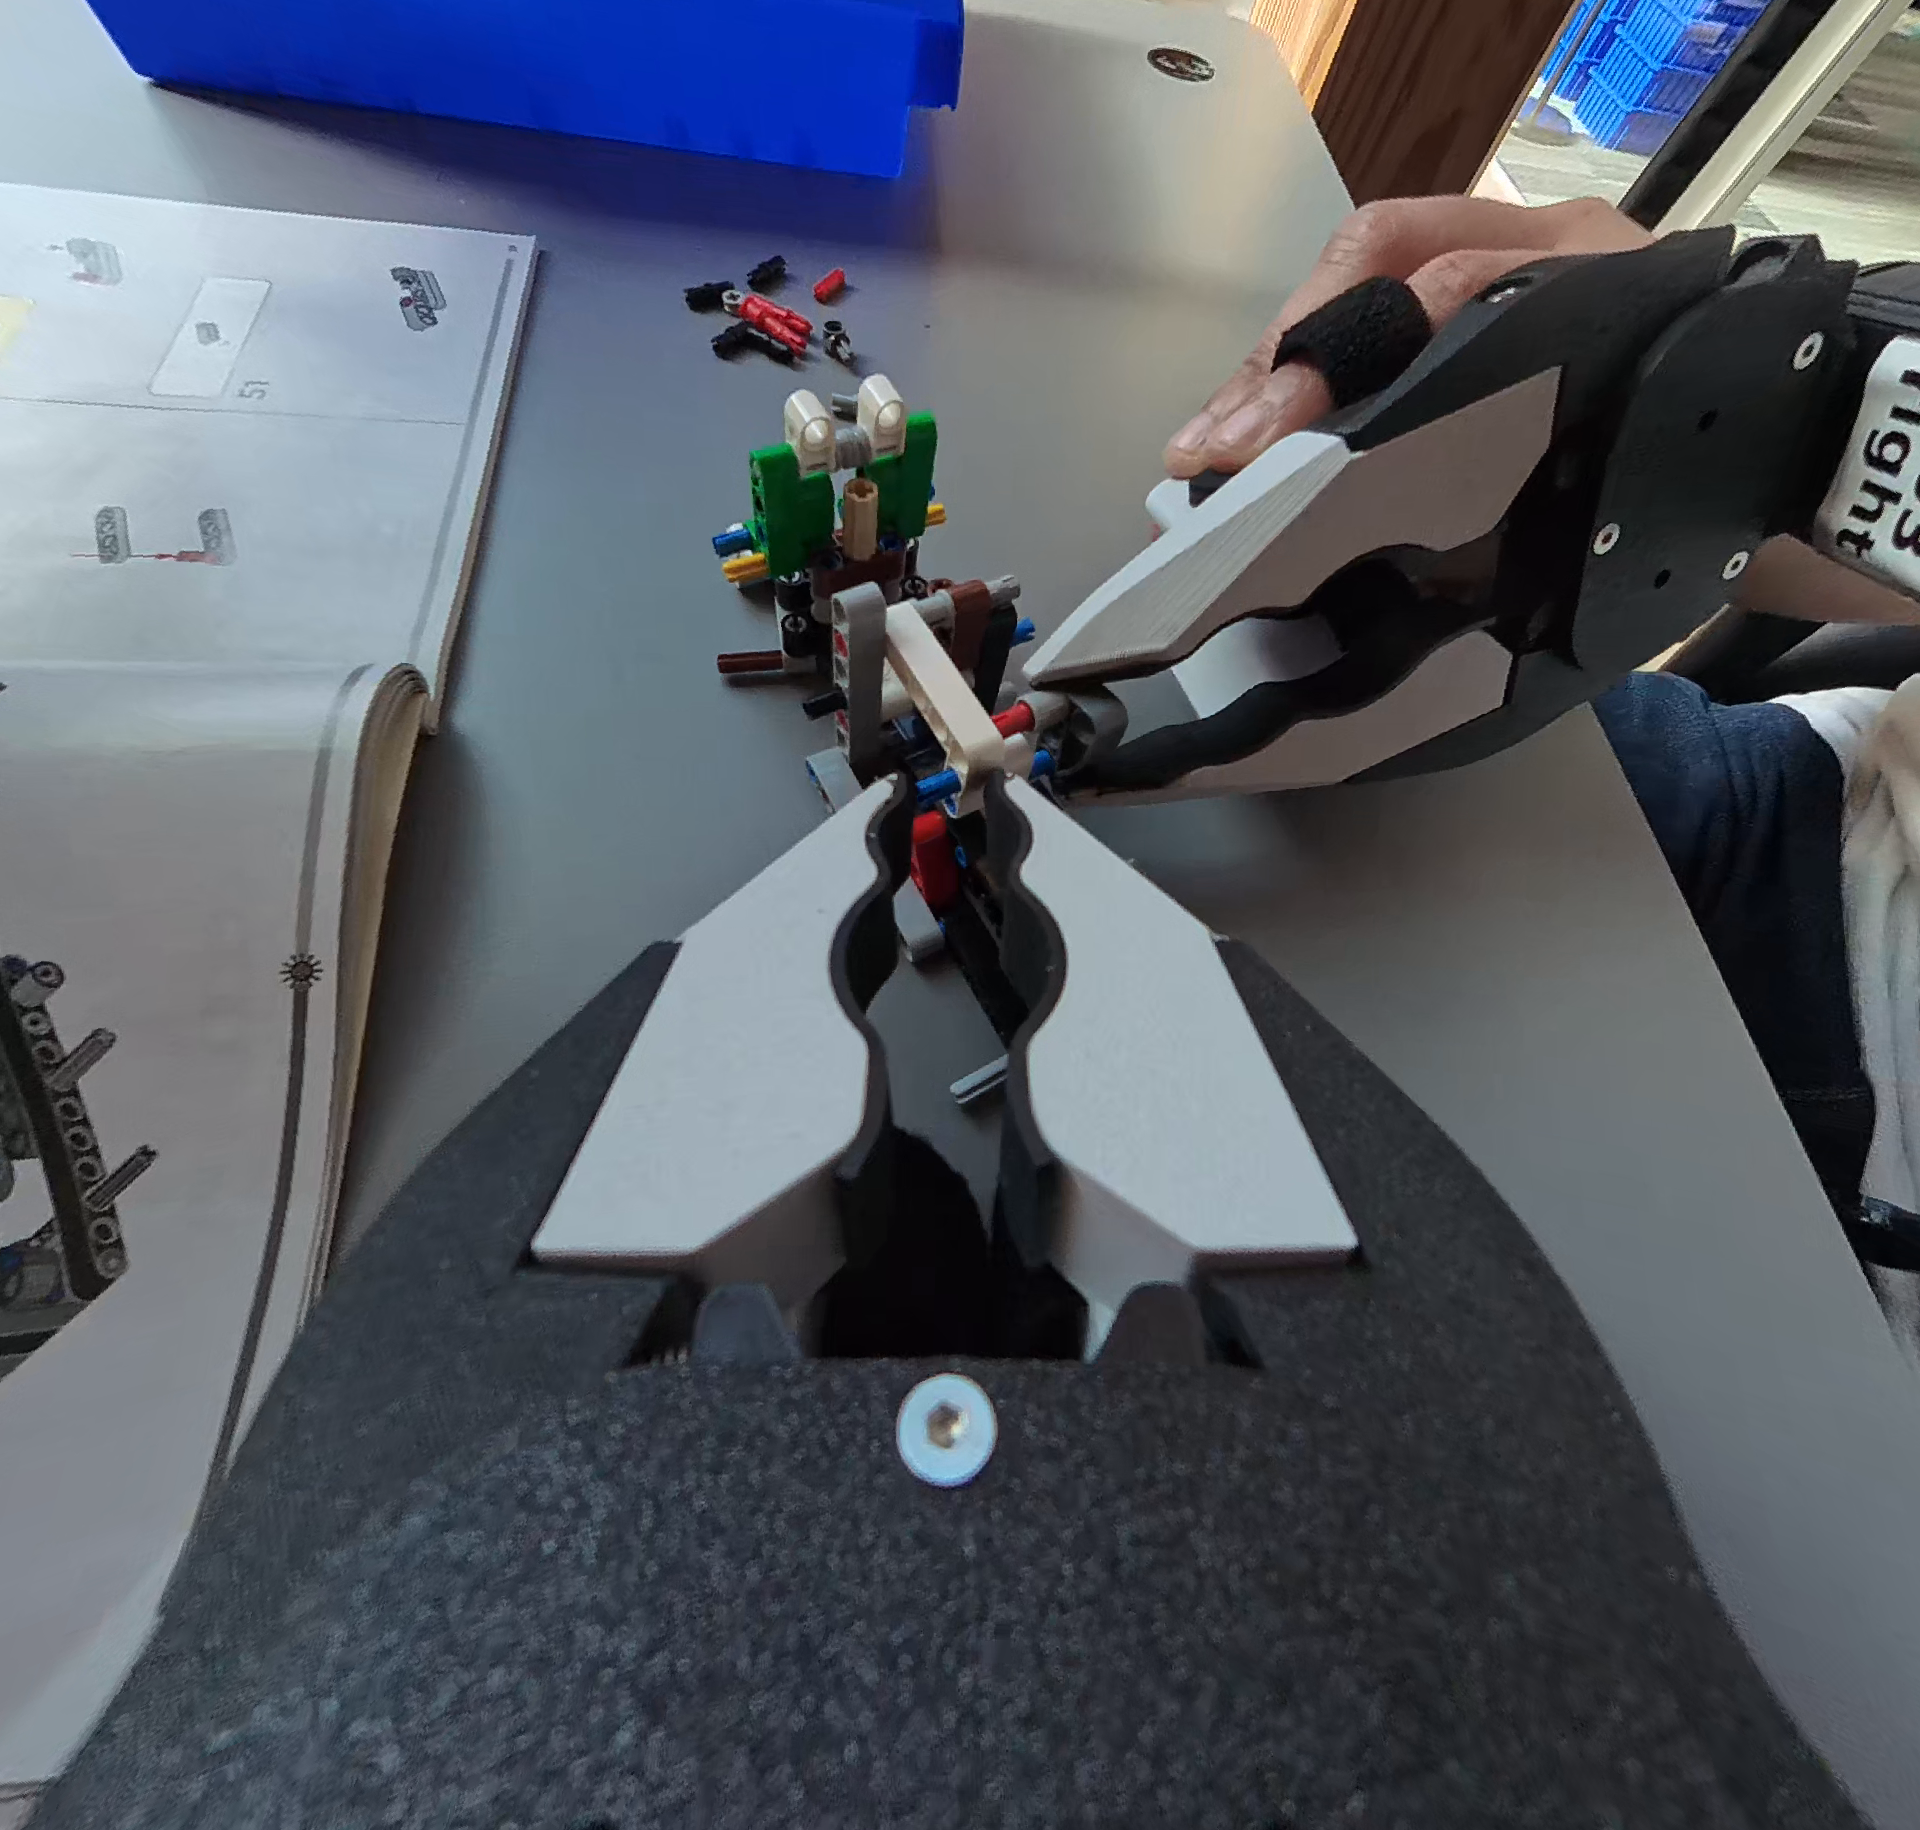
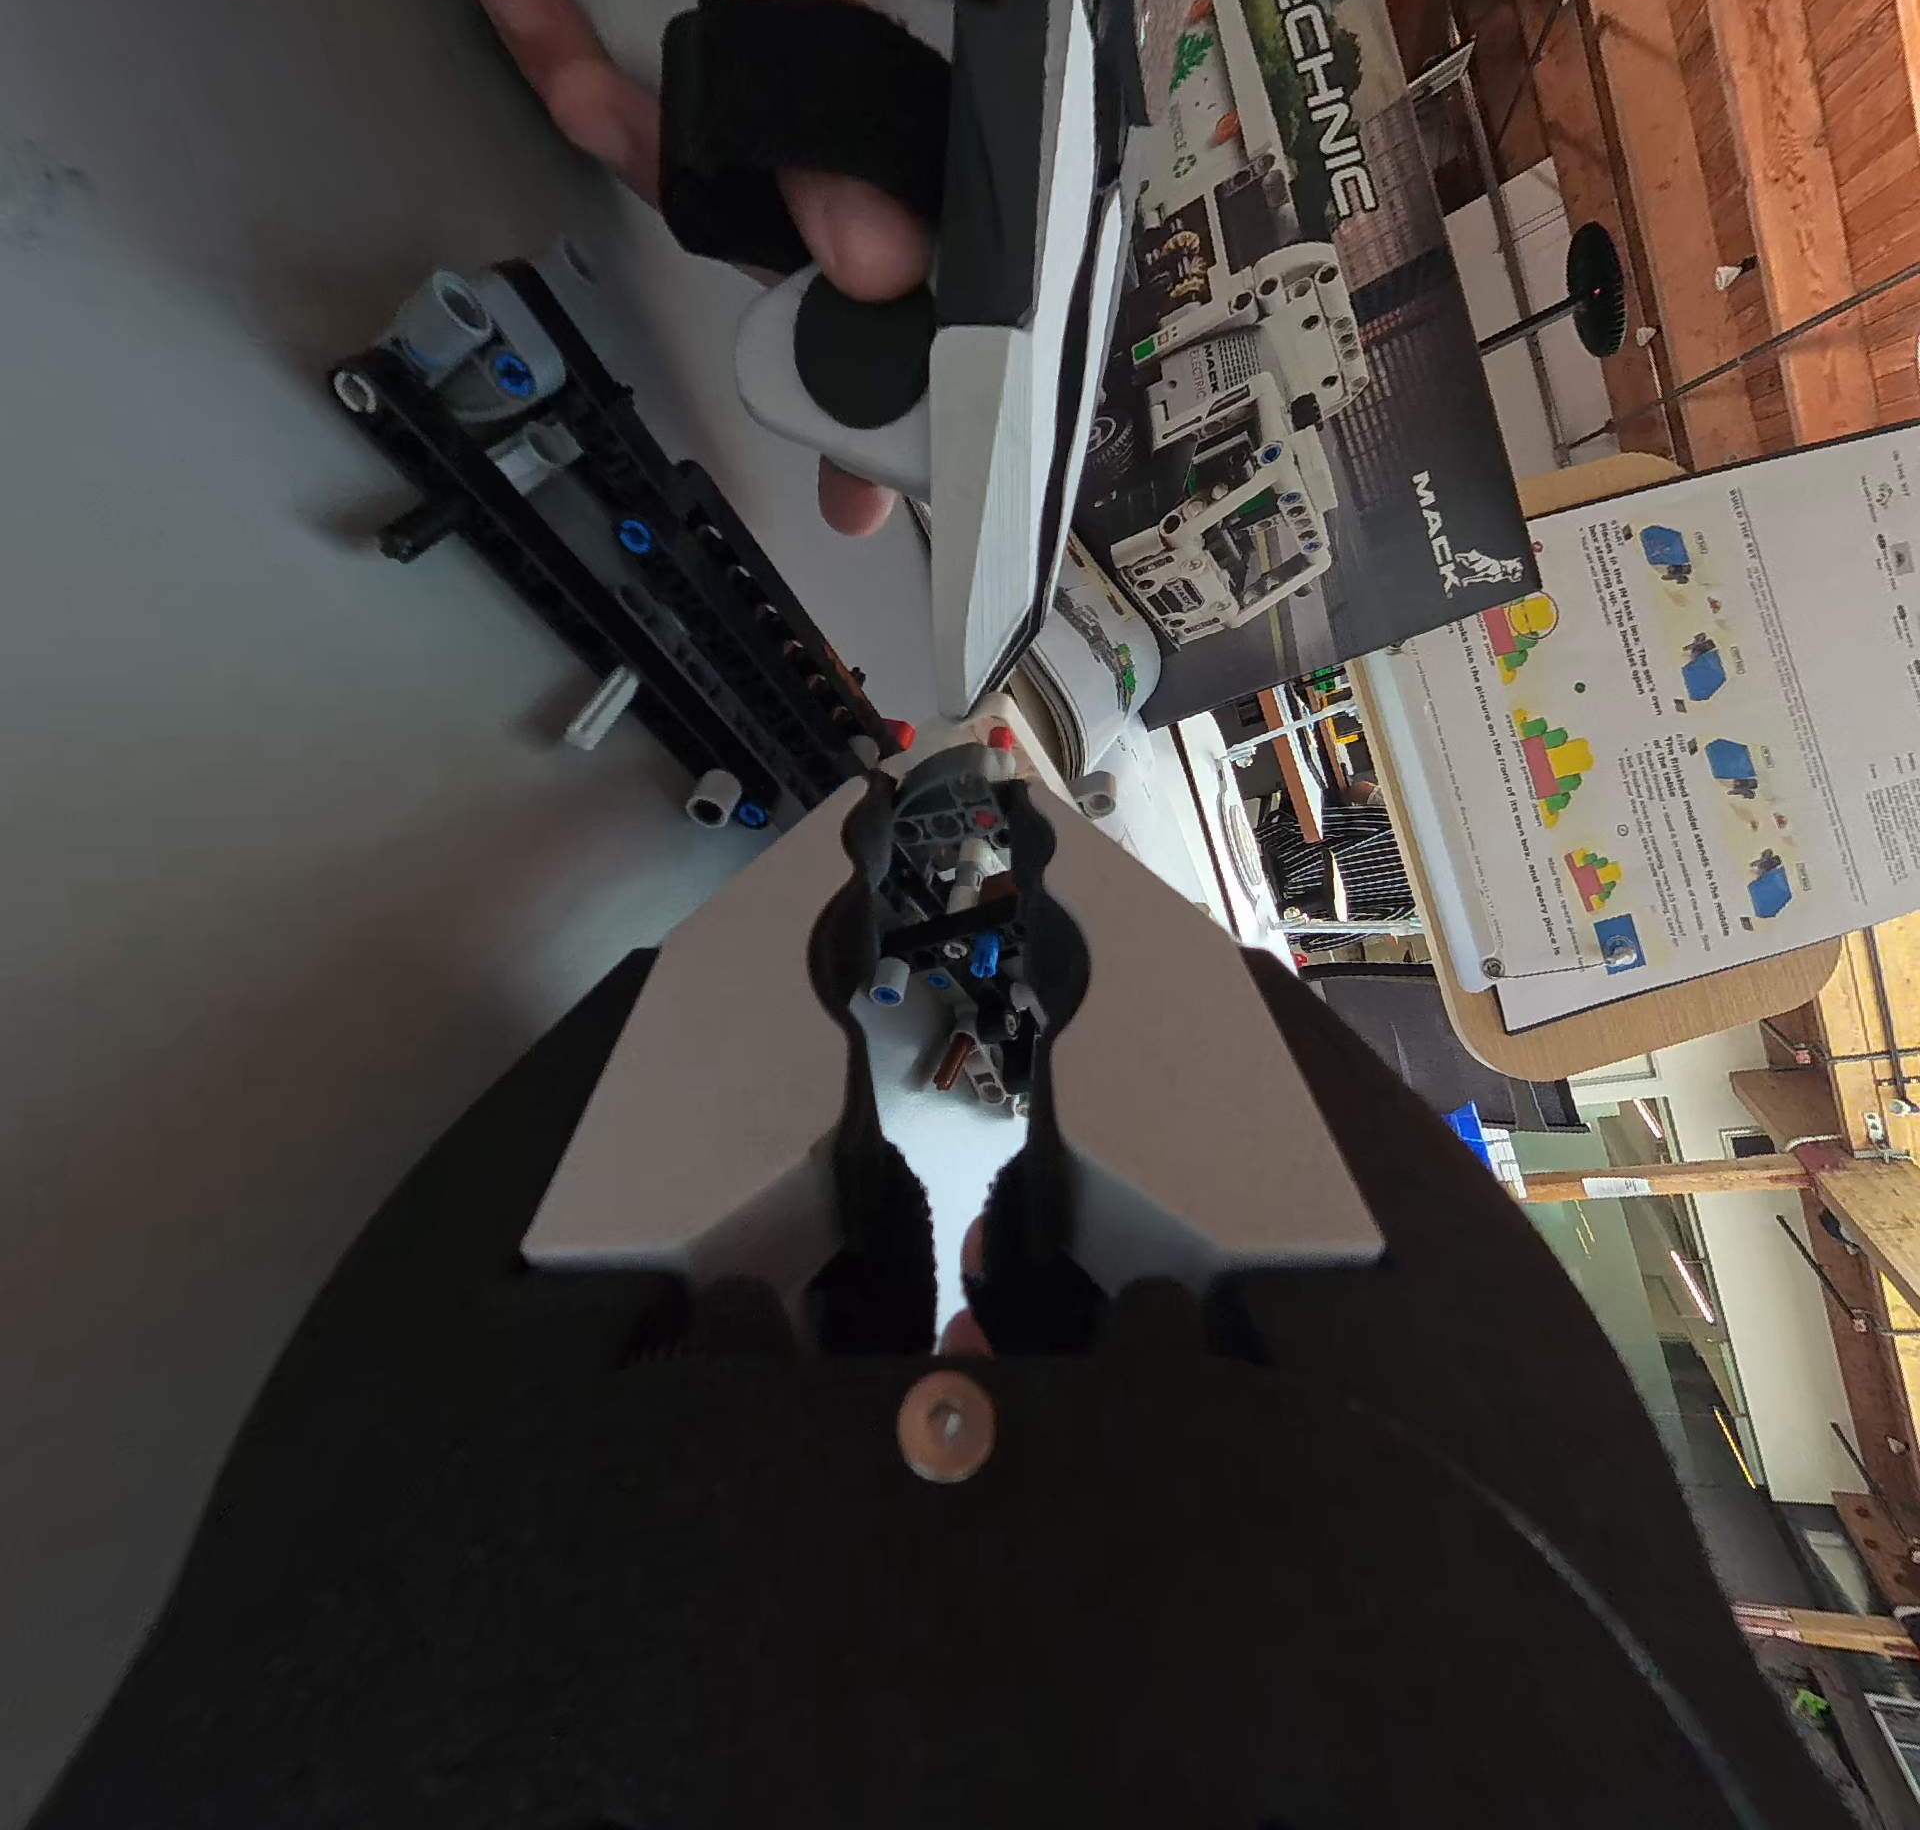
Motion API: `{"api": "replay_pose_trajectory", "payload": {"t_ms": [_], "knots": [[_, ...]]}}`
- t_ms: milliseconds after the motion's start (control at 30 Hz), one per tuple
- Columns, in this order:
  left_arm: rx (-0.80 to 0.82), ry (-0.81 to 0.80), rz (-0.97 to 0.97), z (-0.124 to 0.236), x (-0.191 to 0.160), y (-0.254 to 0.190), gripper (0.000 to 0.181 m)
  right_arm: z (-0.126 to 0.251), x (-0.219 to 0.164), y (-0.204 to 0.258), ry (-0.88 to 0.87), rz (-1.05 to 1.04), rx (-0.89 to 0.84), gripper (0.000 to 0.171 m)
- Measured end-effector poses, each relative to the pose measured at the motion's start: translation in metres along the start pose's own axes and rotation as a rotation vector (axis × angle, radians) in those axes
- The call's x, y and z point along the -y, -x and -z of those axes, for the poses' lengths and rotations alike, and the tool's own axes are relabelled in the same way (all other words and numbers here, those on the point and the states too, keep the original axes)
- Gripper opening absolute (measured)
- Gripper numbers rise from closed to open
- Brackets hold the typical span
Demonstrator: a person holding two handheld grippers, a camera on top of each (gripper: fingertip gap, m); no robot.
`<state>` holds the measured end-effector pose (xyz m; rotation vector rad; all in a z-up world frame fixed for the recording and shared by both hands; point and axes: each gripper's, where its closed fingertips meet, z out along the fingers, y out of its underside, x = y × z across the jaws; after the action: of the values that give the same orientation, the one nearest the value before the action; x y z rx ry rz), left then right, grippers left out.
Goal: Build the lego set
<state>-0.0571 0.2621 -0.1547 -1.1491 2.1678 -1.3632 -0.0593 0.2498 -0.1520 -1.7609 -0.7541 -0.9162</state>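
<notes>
Evidently only a partly built, multicoloured plastic lego chassis (image 1: 883, 658) is assembled on the grey table (image 1: 1351, 949) beside the open instruction booklet (image 1: 239, 533), gripped by the nearly closed left gripper (image 1: 940, 793) and right gripper (image 2: 951, 793), loose red and black pins (image 1: 774, 310) remaining beyond it.

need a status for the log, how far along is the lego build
Partly built: a long lego chassis with a green section lies on the table. In hand: left claw and right claw both grip it. Left: loose pins remain unused, instruction booklet open.
</notes>
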Motion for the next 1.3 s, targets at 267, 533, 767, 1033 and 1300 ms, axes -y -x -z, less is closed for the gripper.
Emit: {"api": "replay_pose_trajectory", "payload": {"t_ms": [267,533,767,1033,1300], "knots": [[-0.012,0.007,0.042,0.0,-0.001,0.002,0.01,-0.002,-0.004,-0.001,0.014,-0.108,0.033,0.021],[0.011,0.006,0.066,0.0,-0.001,0.007,0.009,-0.007,-0.006,-0.004,0.028,-0.134,0.043,0.02],[0.019,0.008,0.074,-0.002,-0.002,0.007,0.007,-0.006,-0.003,-0.004,0.015,0.035,-0.012,0.02],[0.006,0.049,0.075,-0.005,-0.007,0.005,0.005,-0.003,-0.003,-0.004,-0.055,0.048,0.025,0.019],[0.026,0.007,0.068,-0.002,-0.002,0.007,0.017,0.007,-0.005,-0.006,-0.14,0.034,0.055,0.019]]}}
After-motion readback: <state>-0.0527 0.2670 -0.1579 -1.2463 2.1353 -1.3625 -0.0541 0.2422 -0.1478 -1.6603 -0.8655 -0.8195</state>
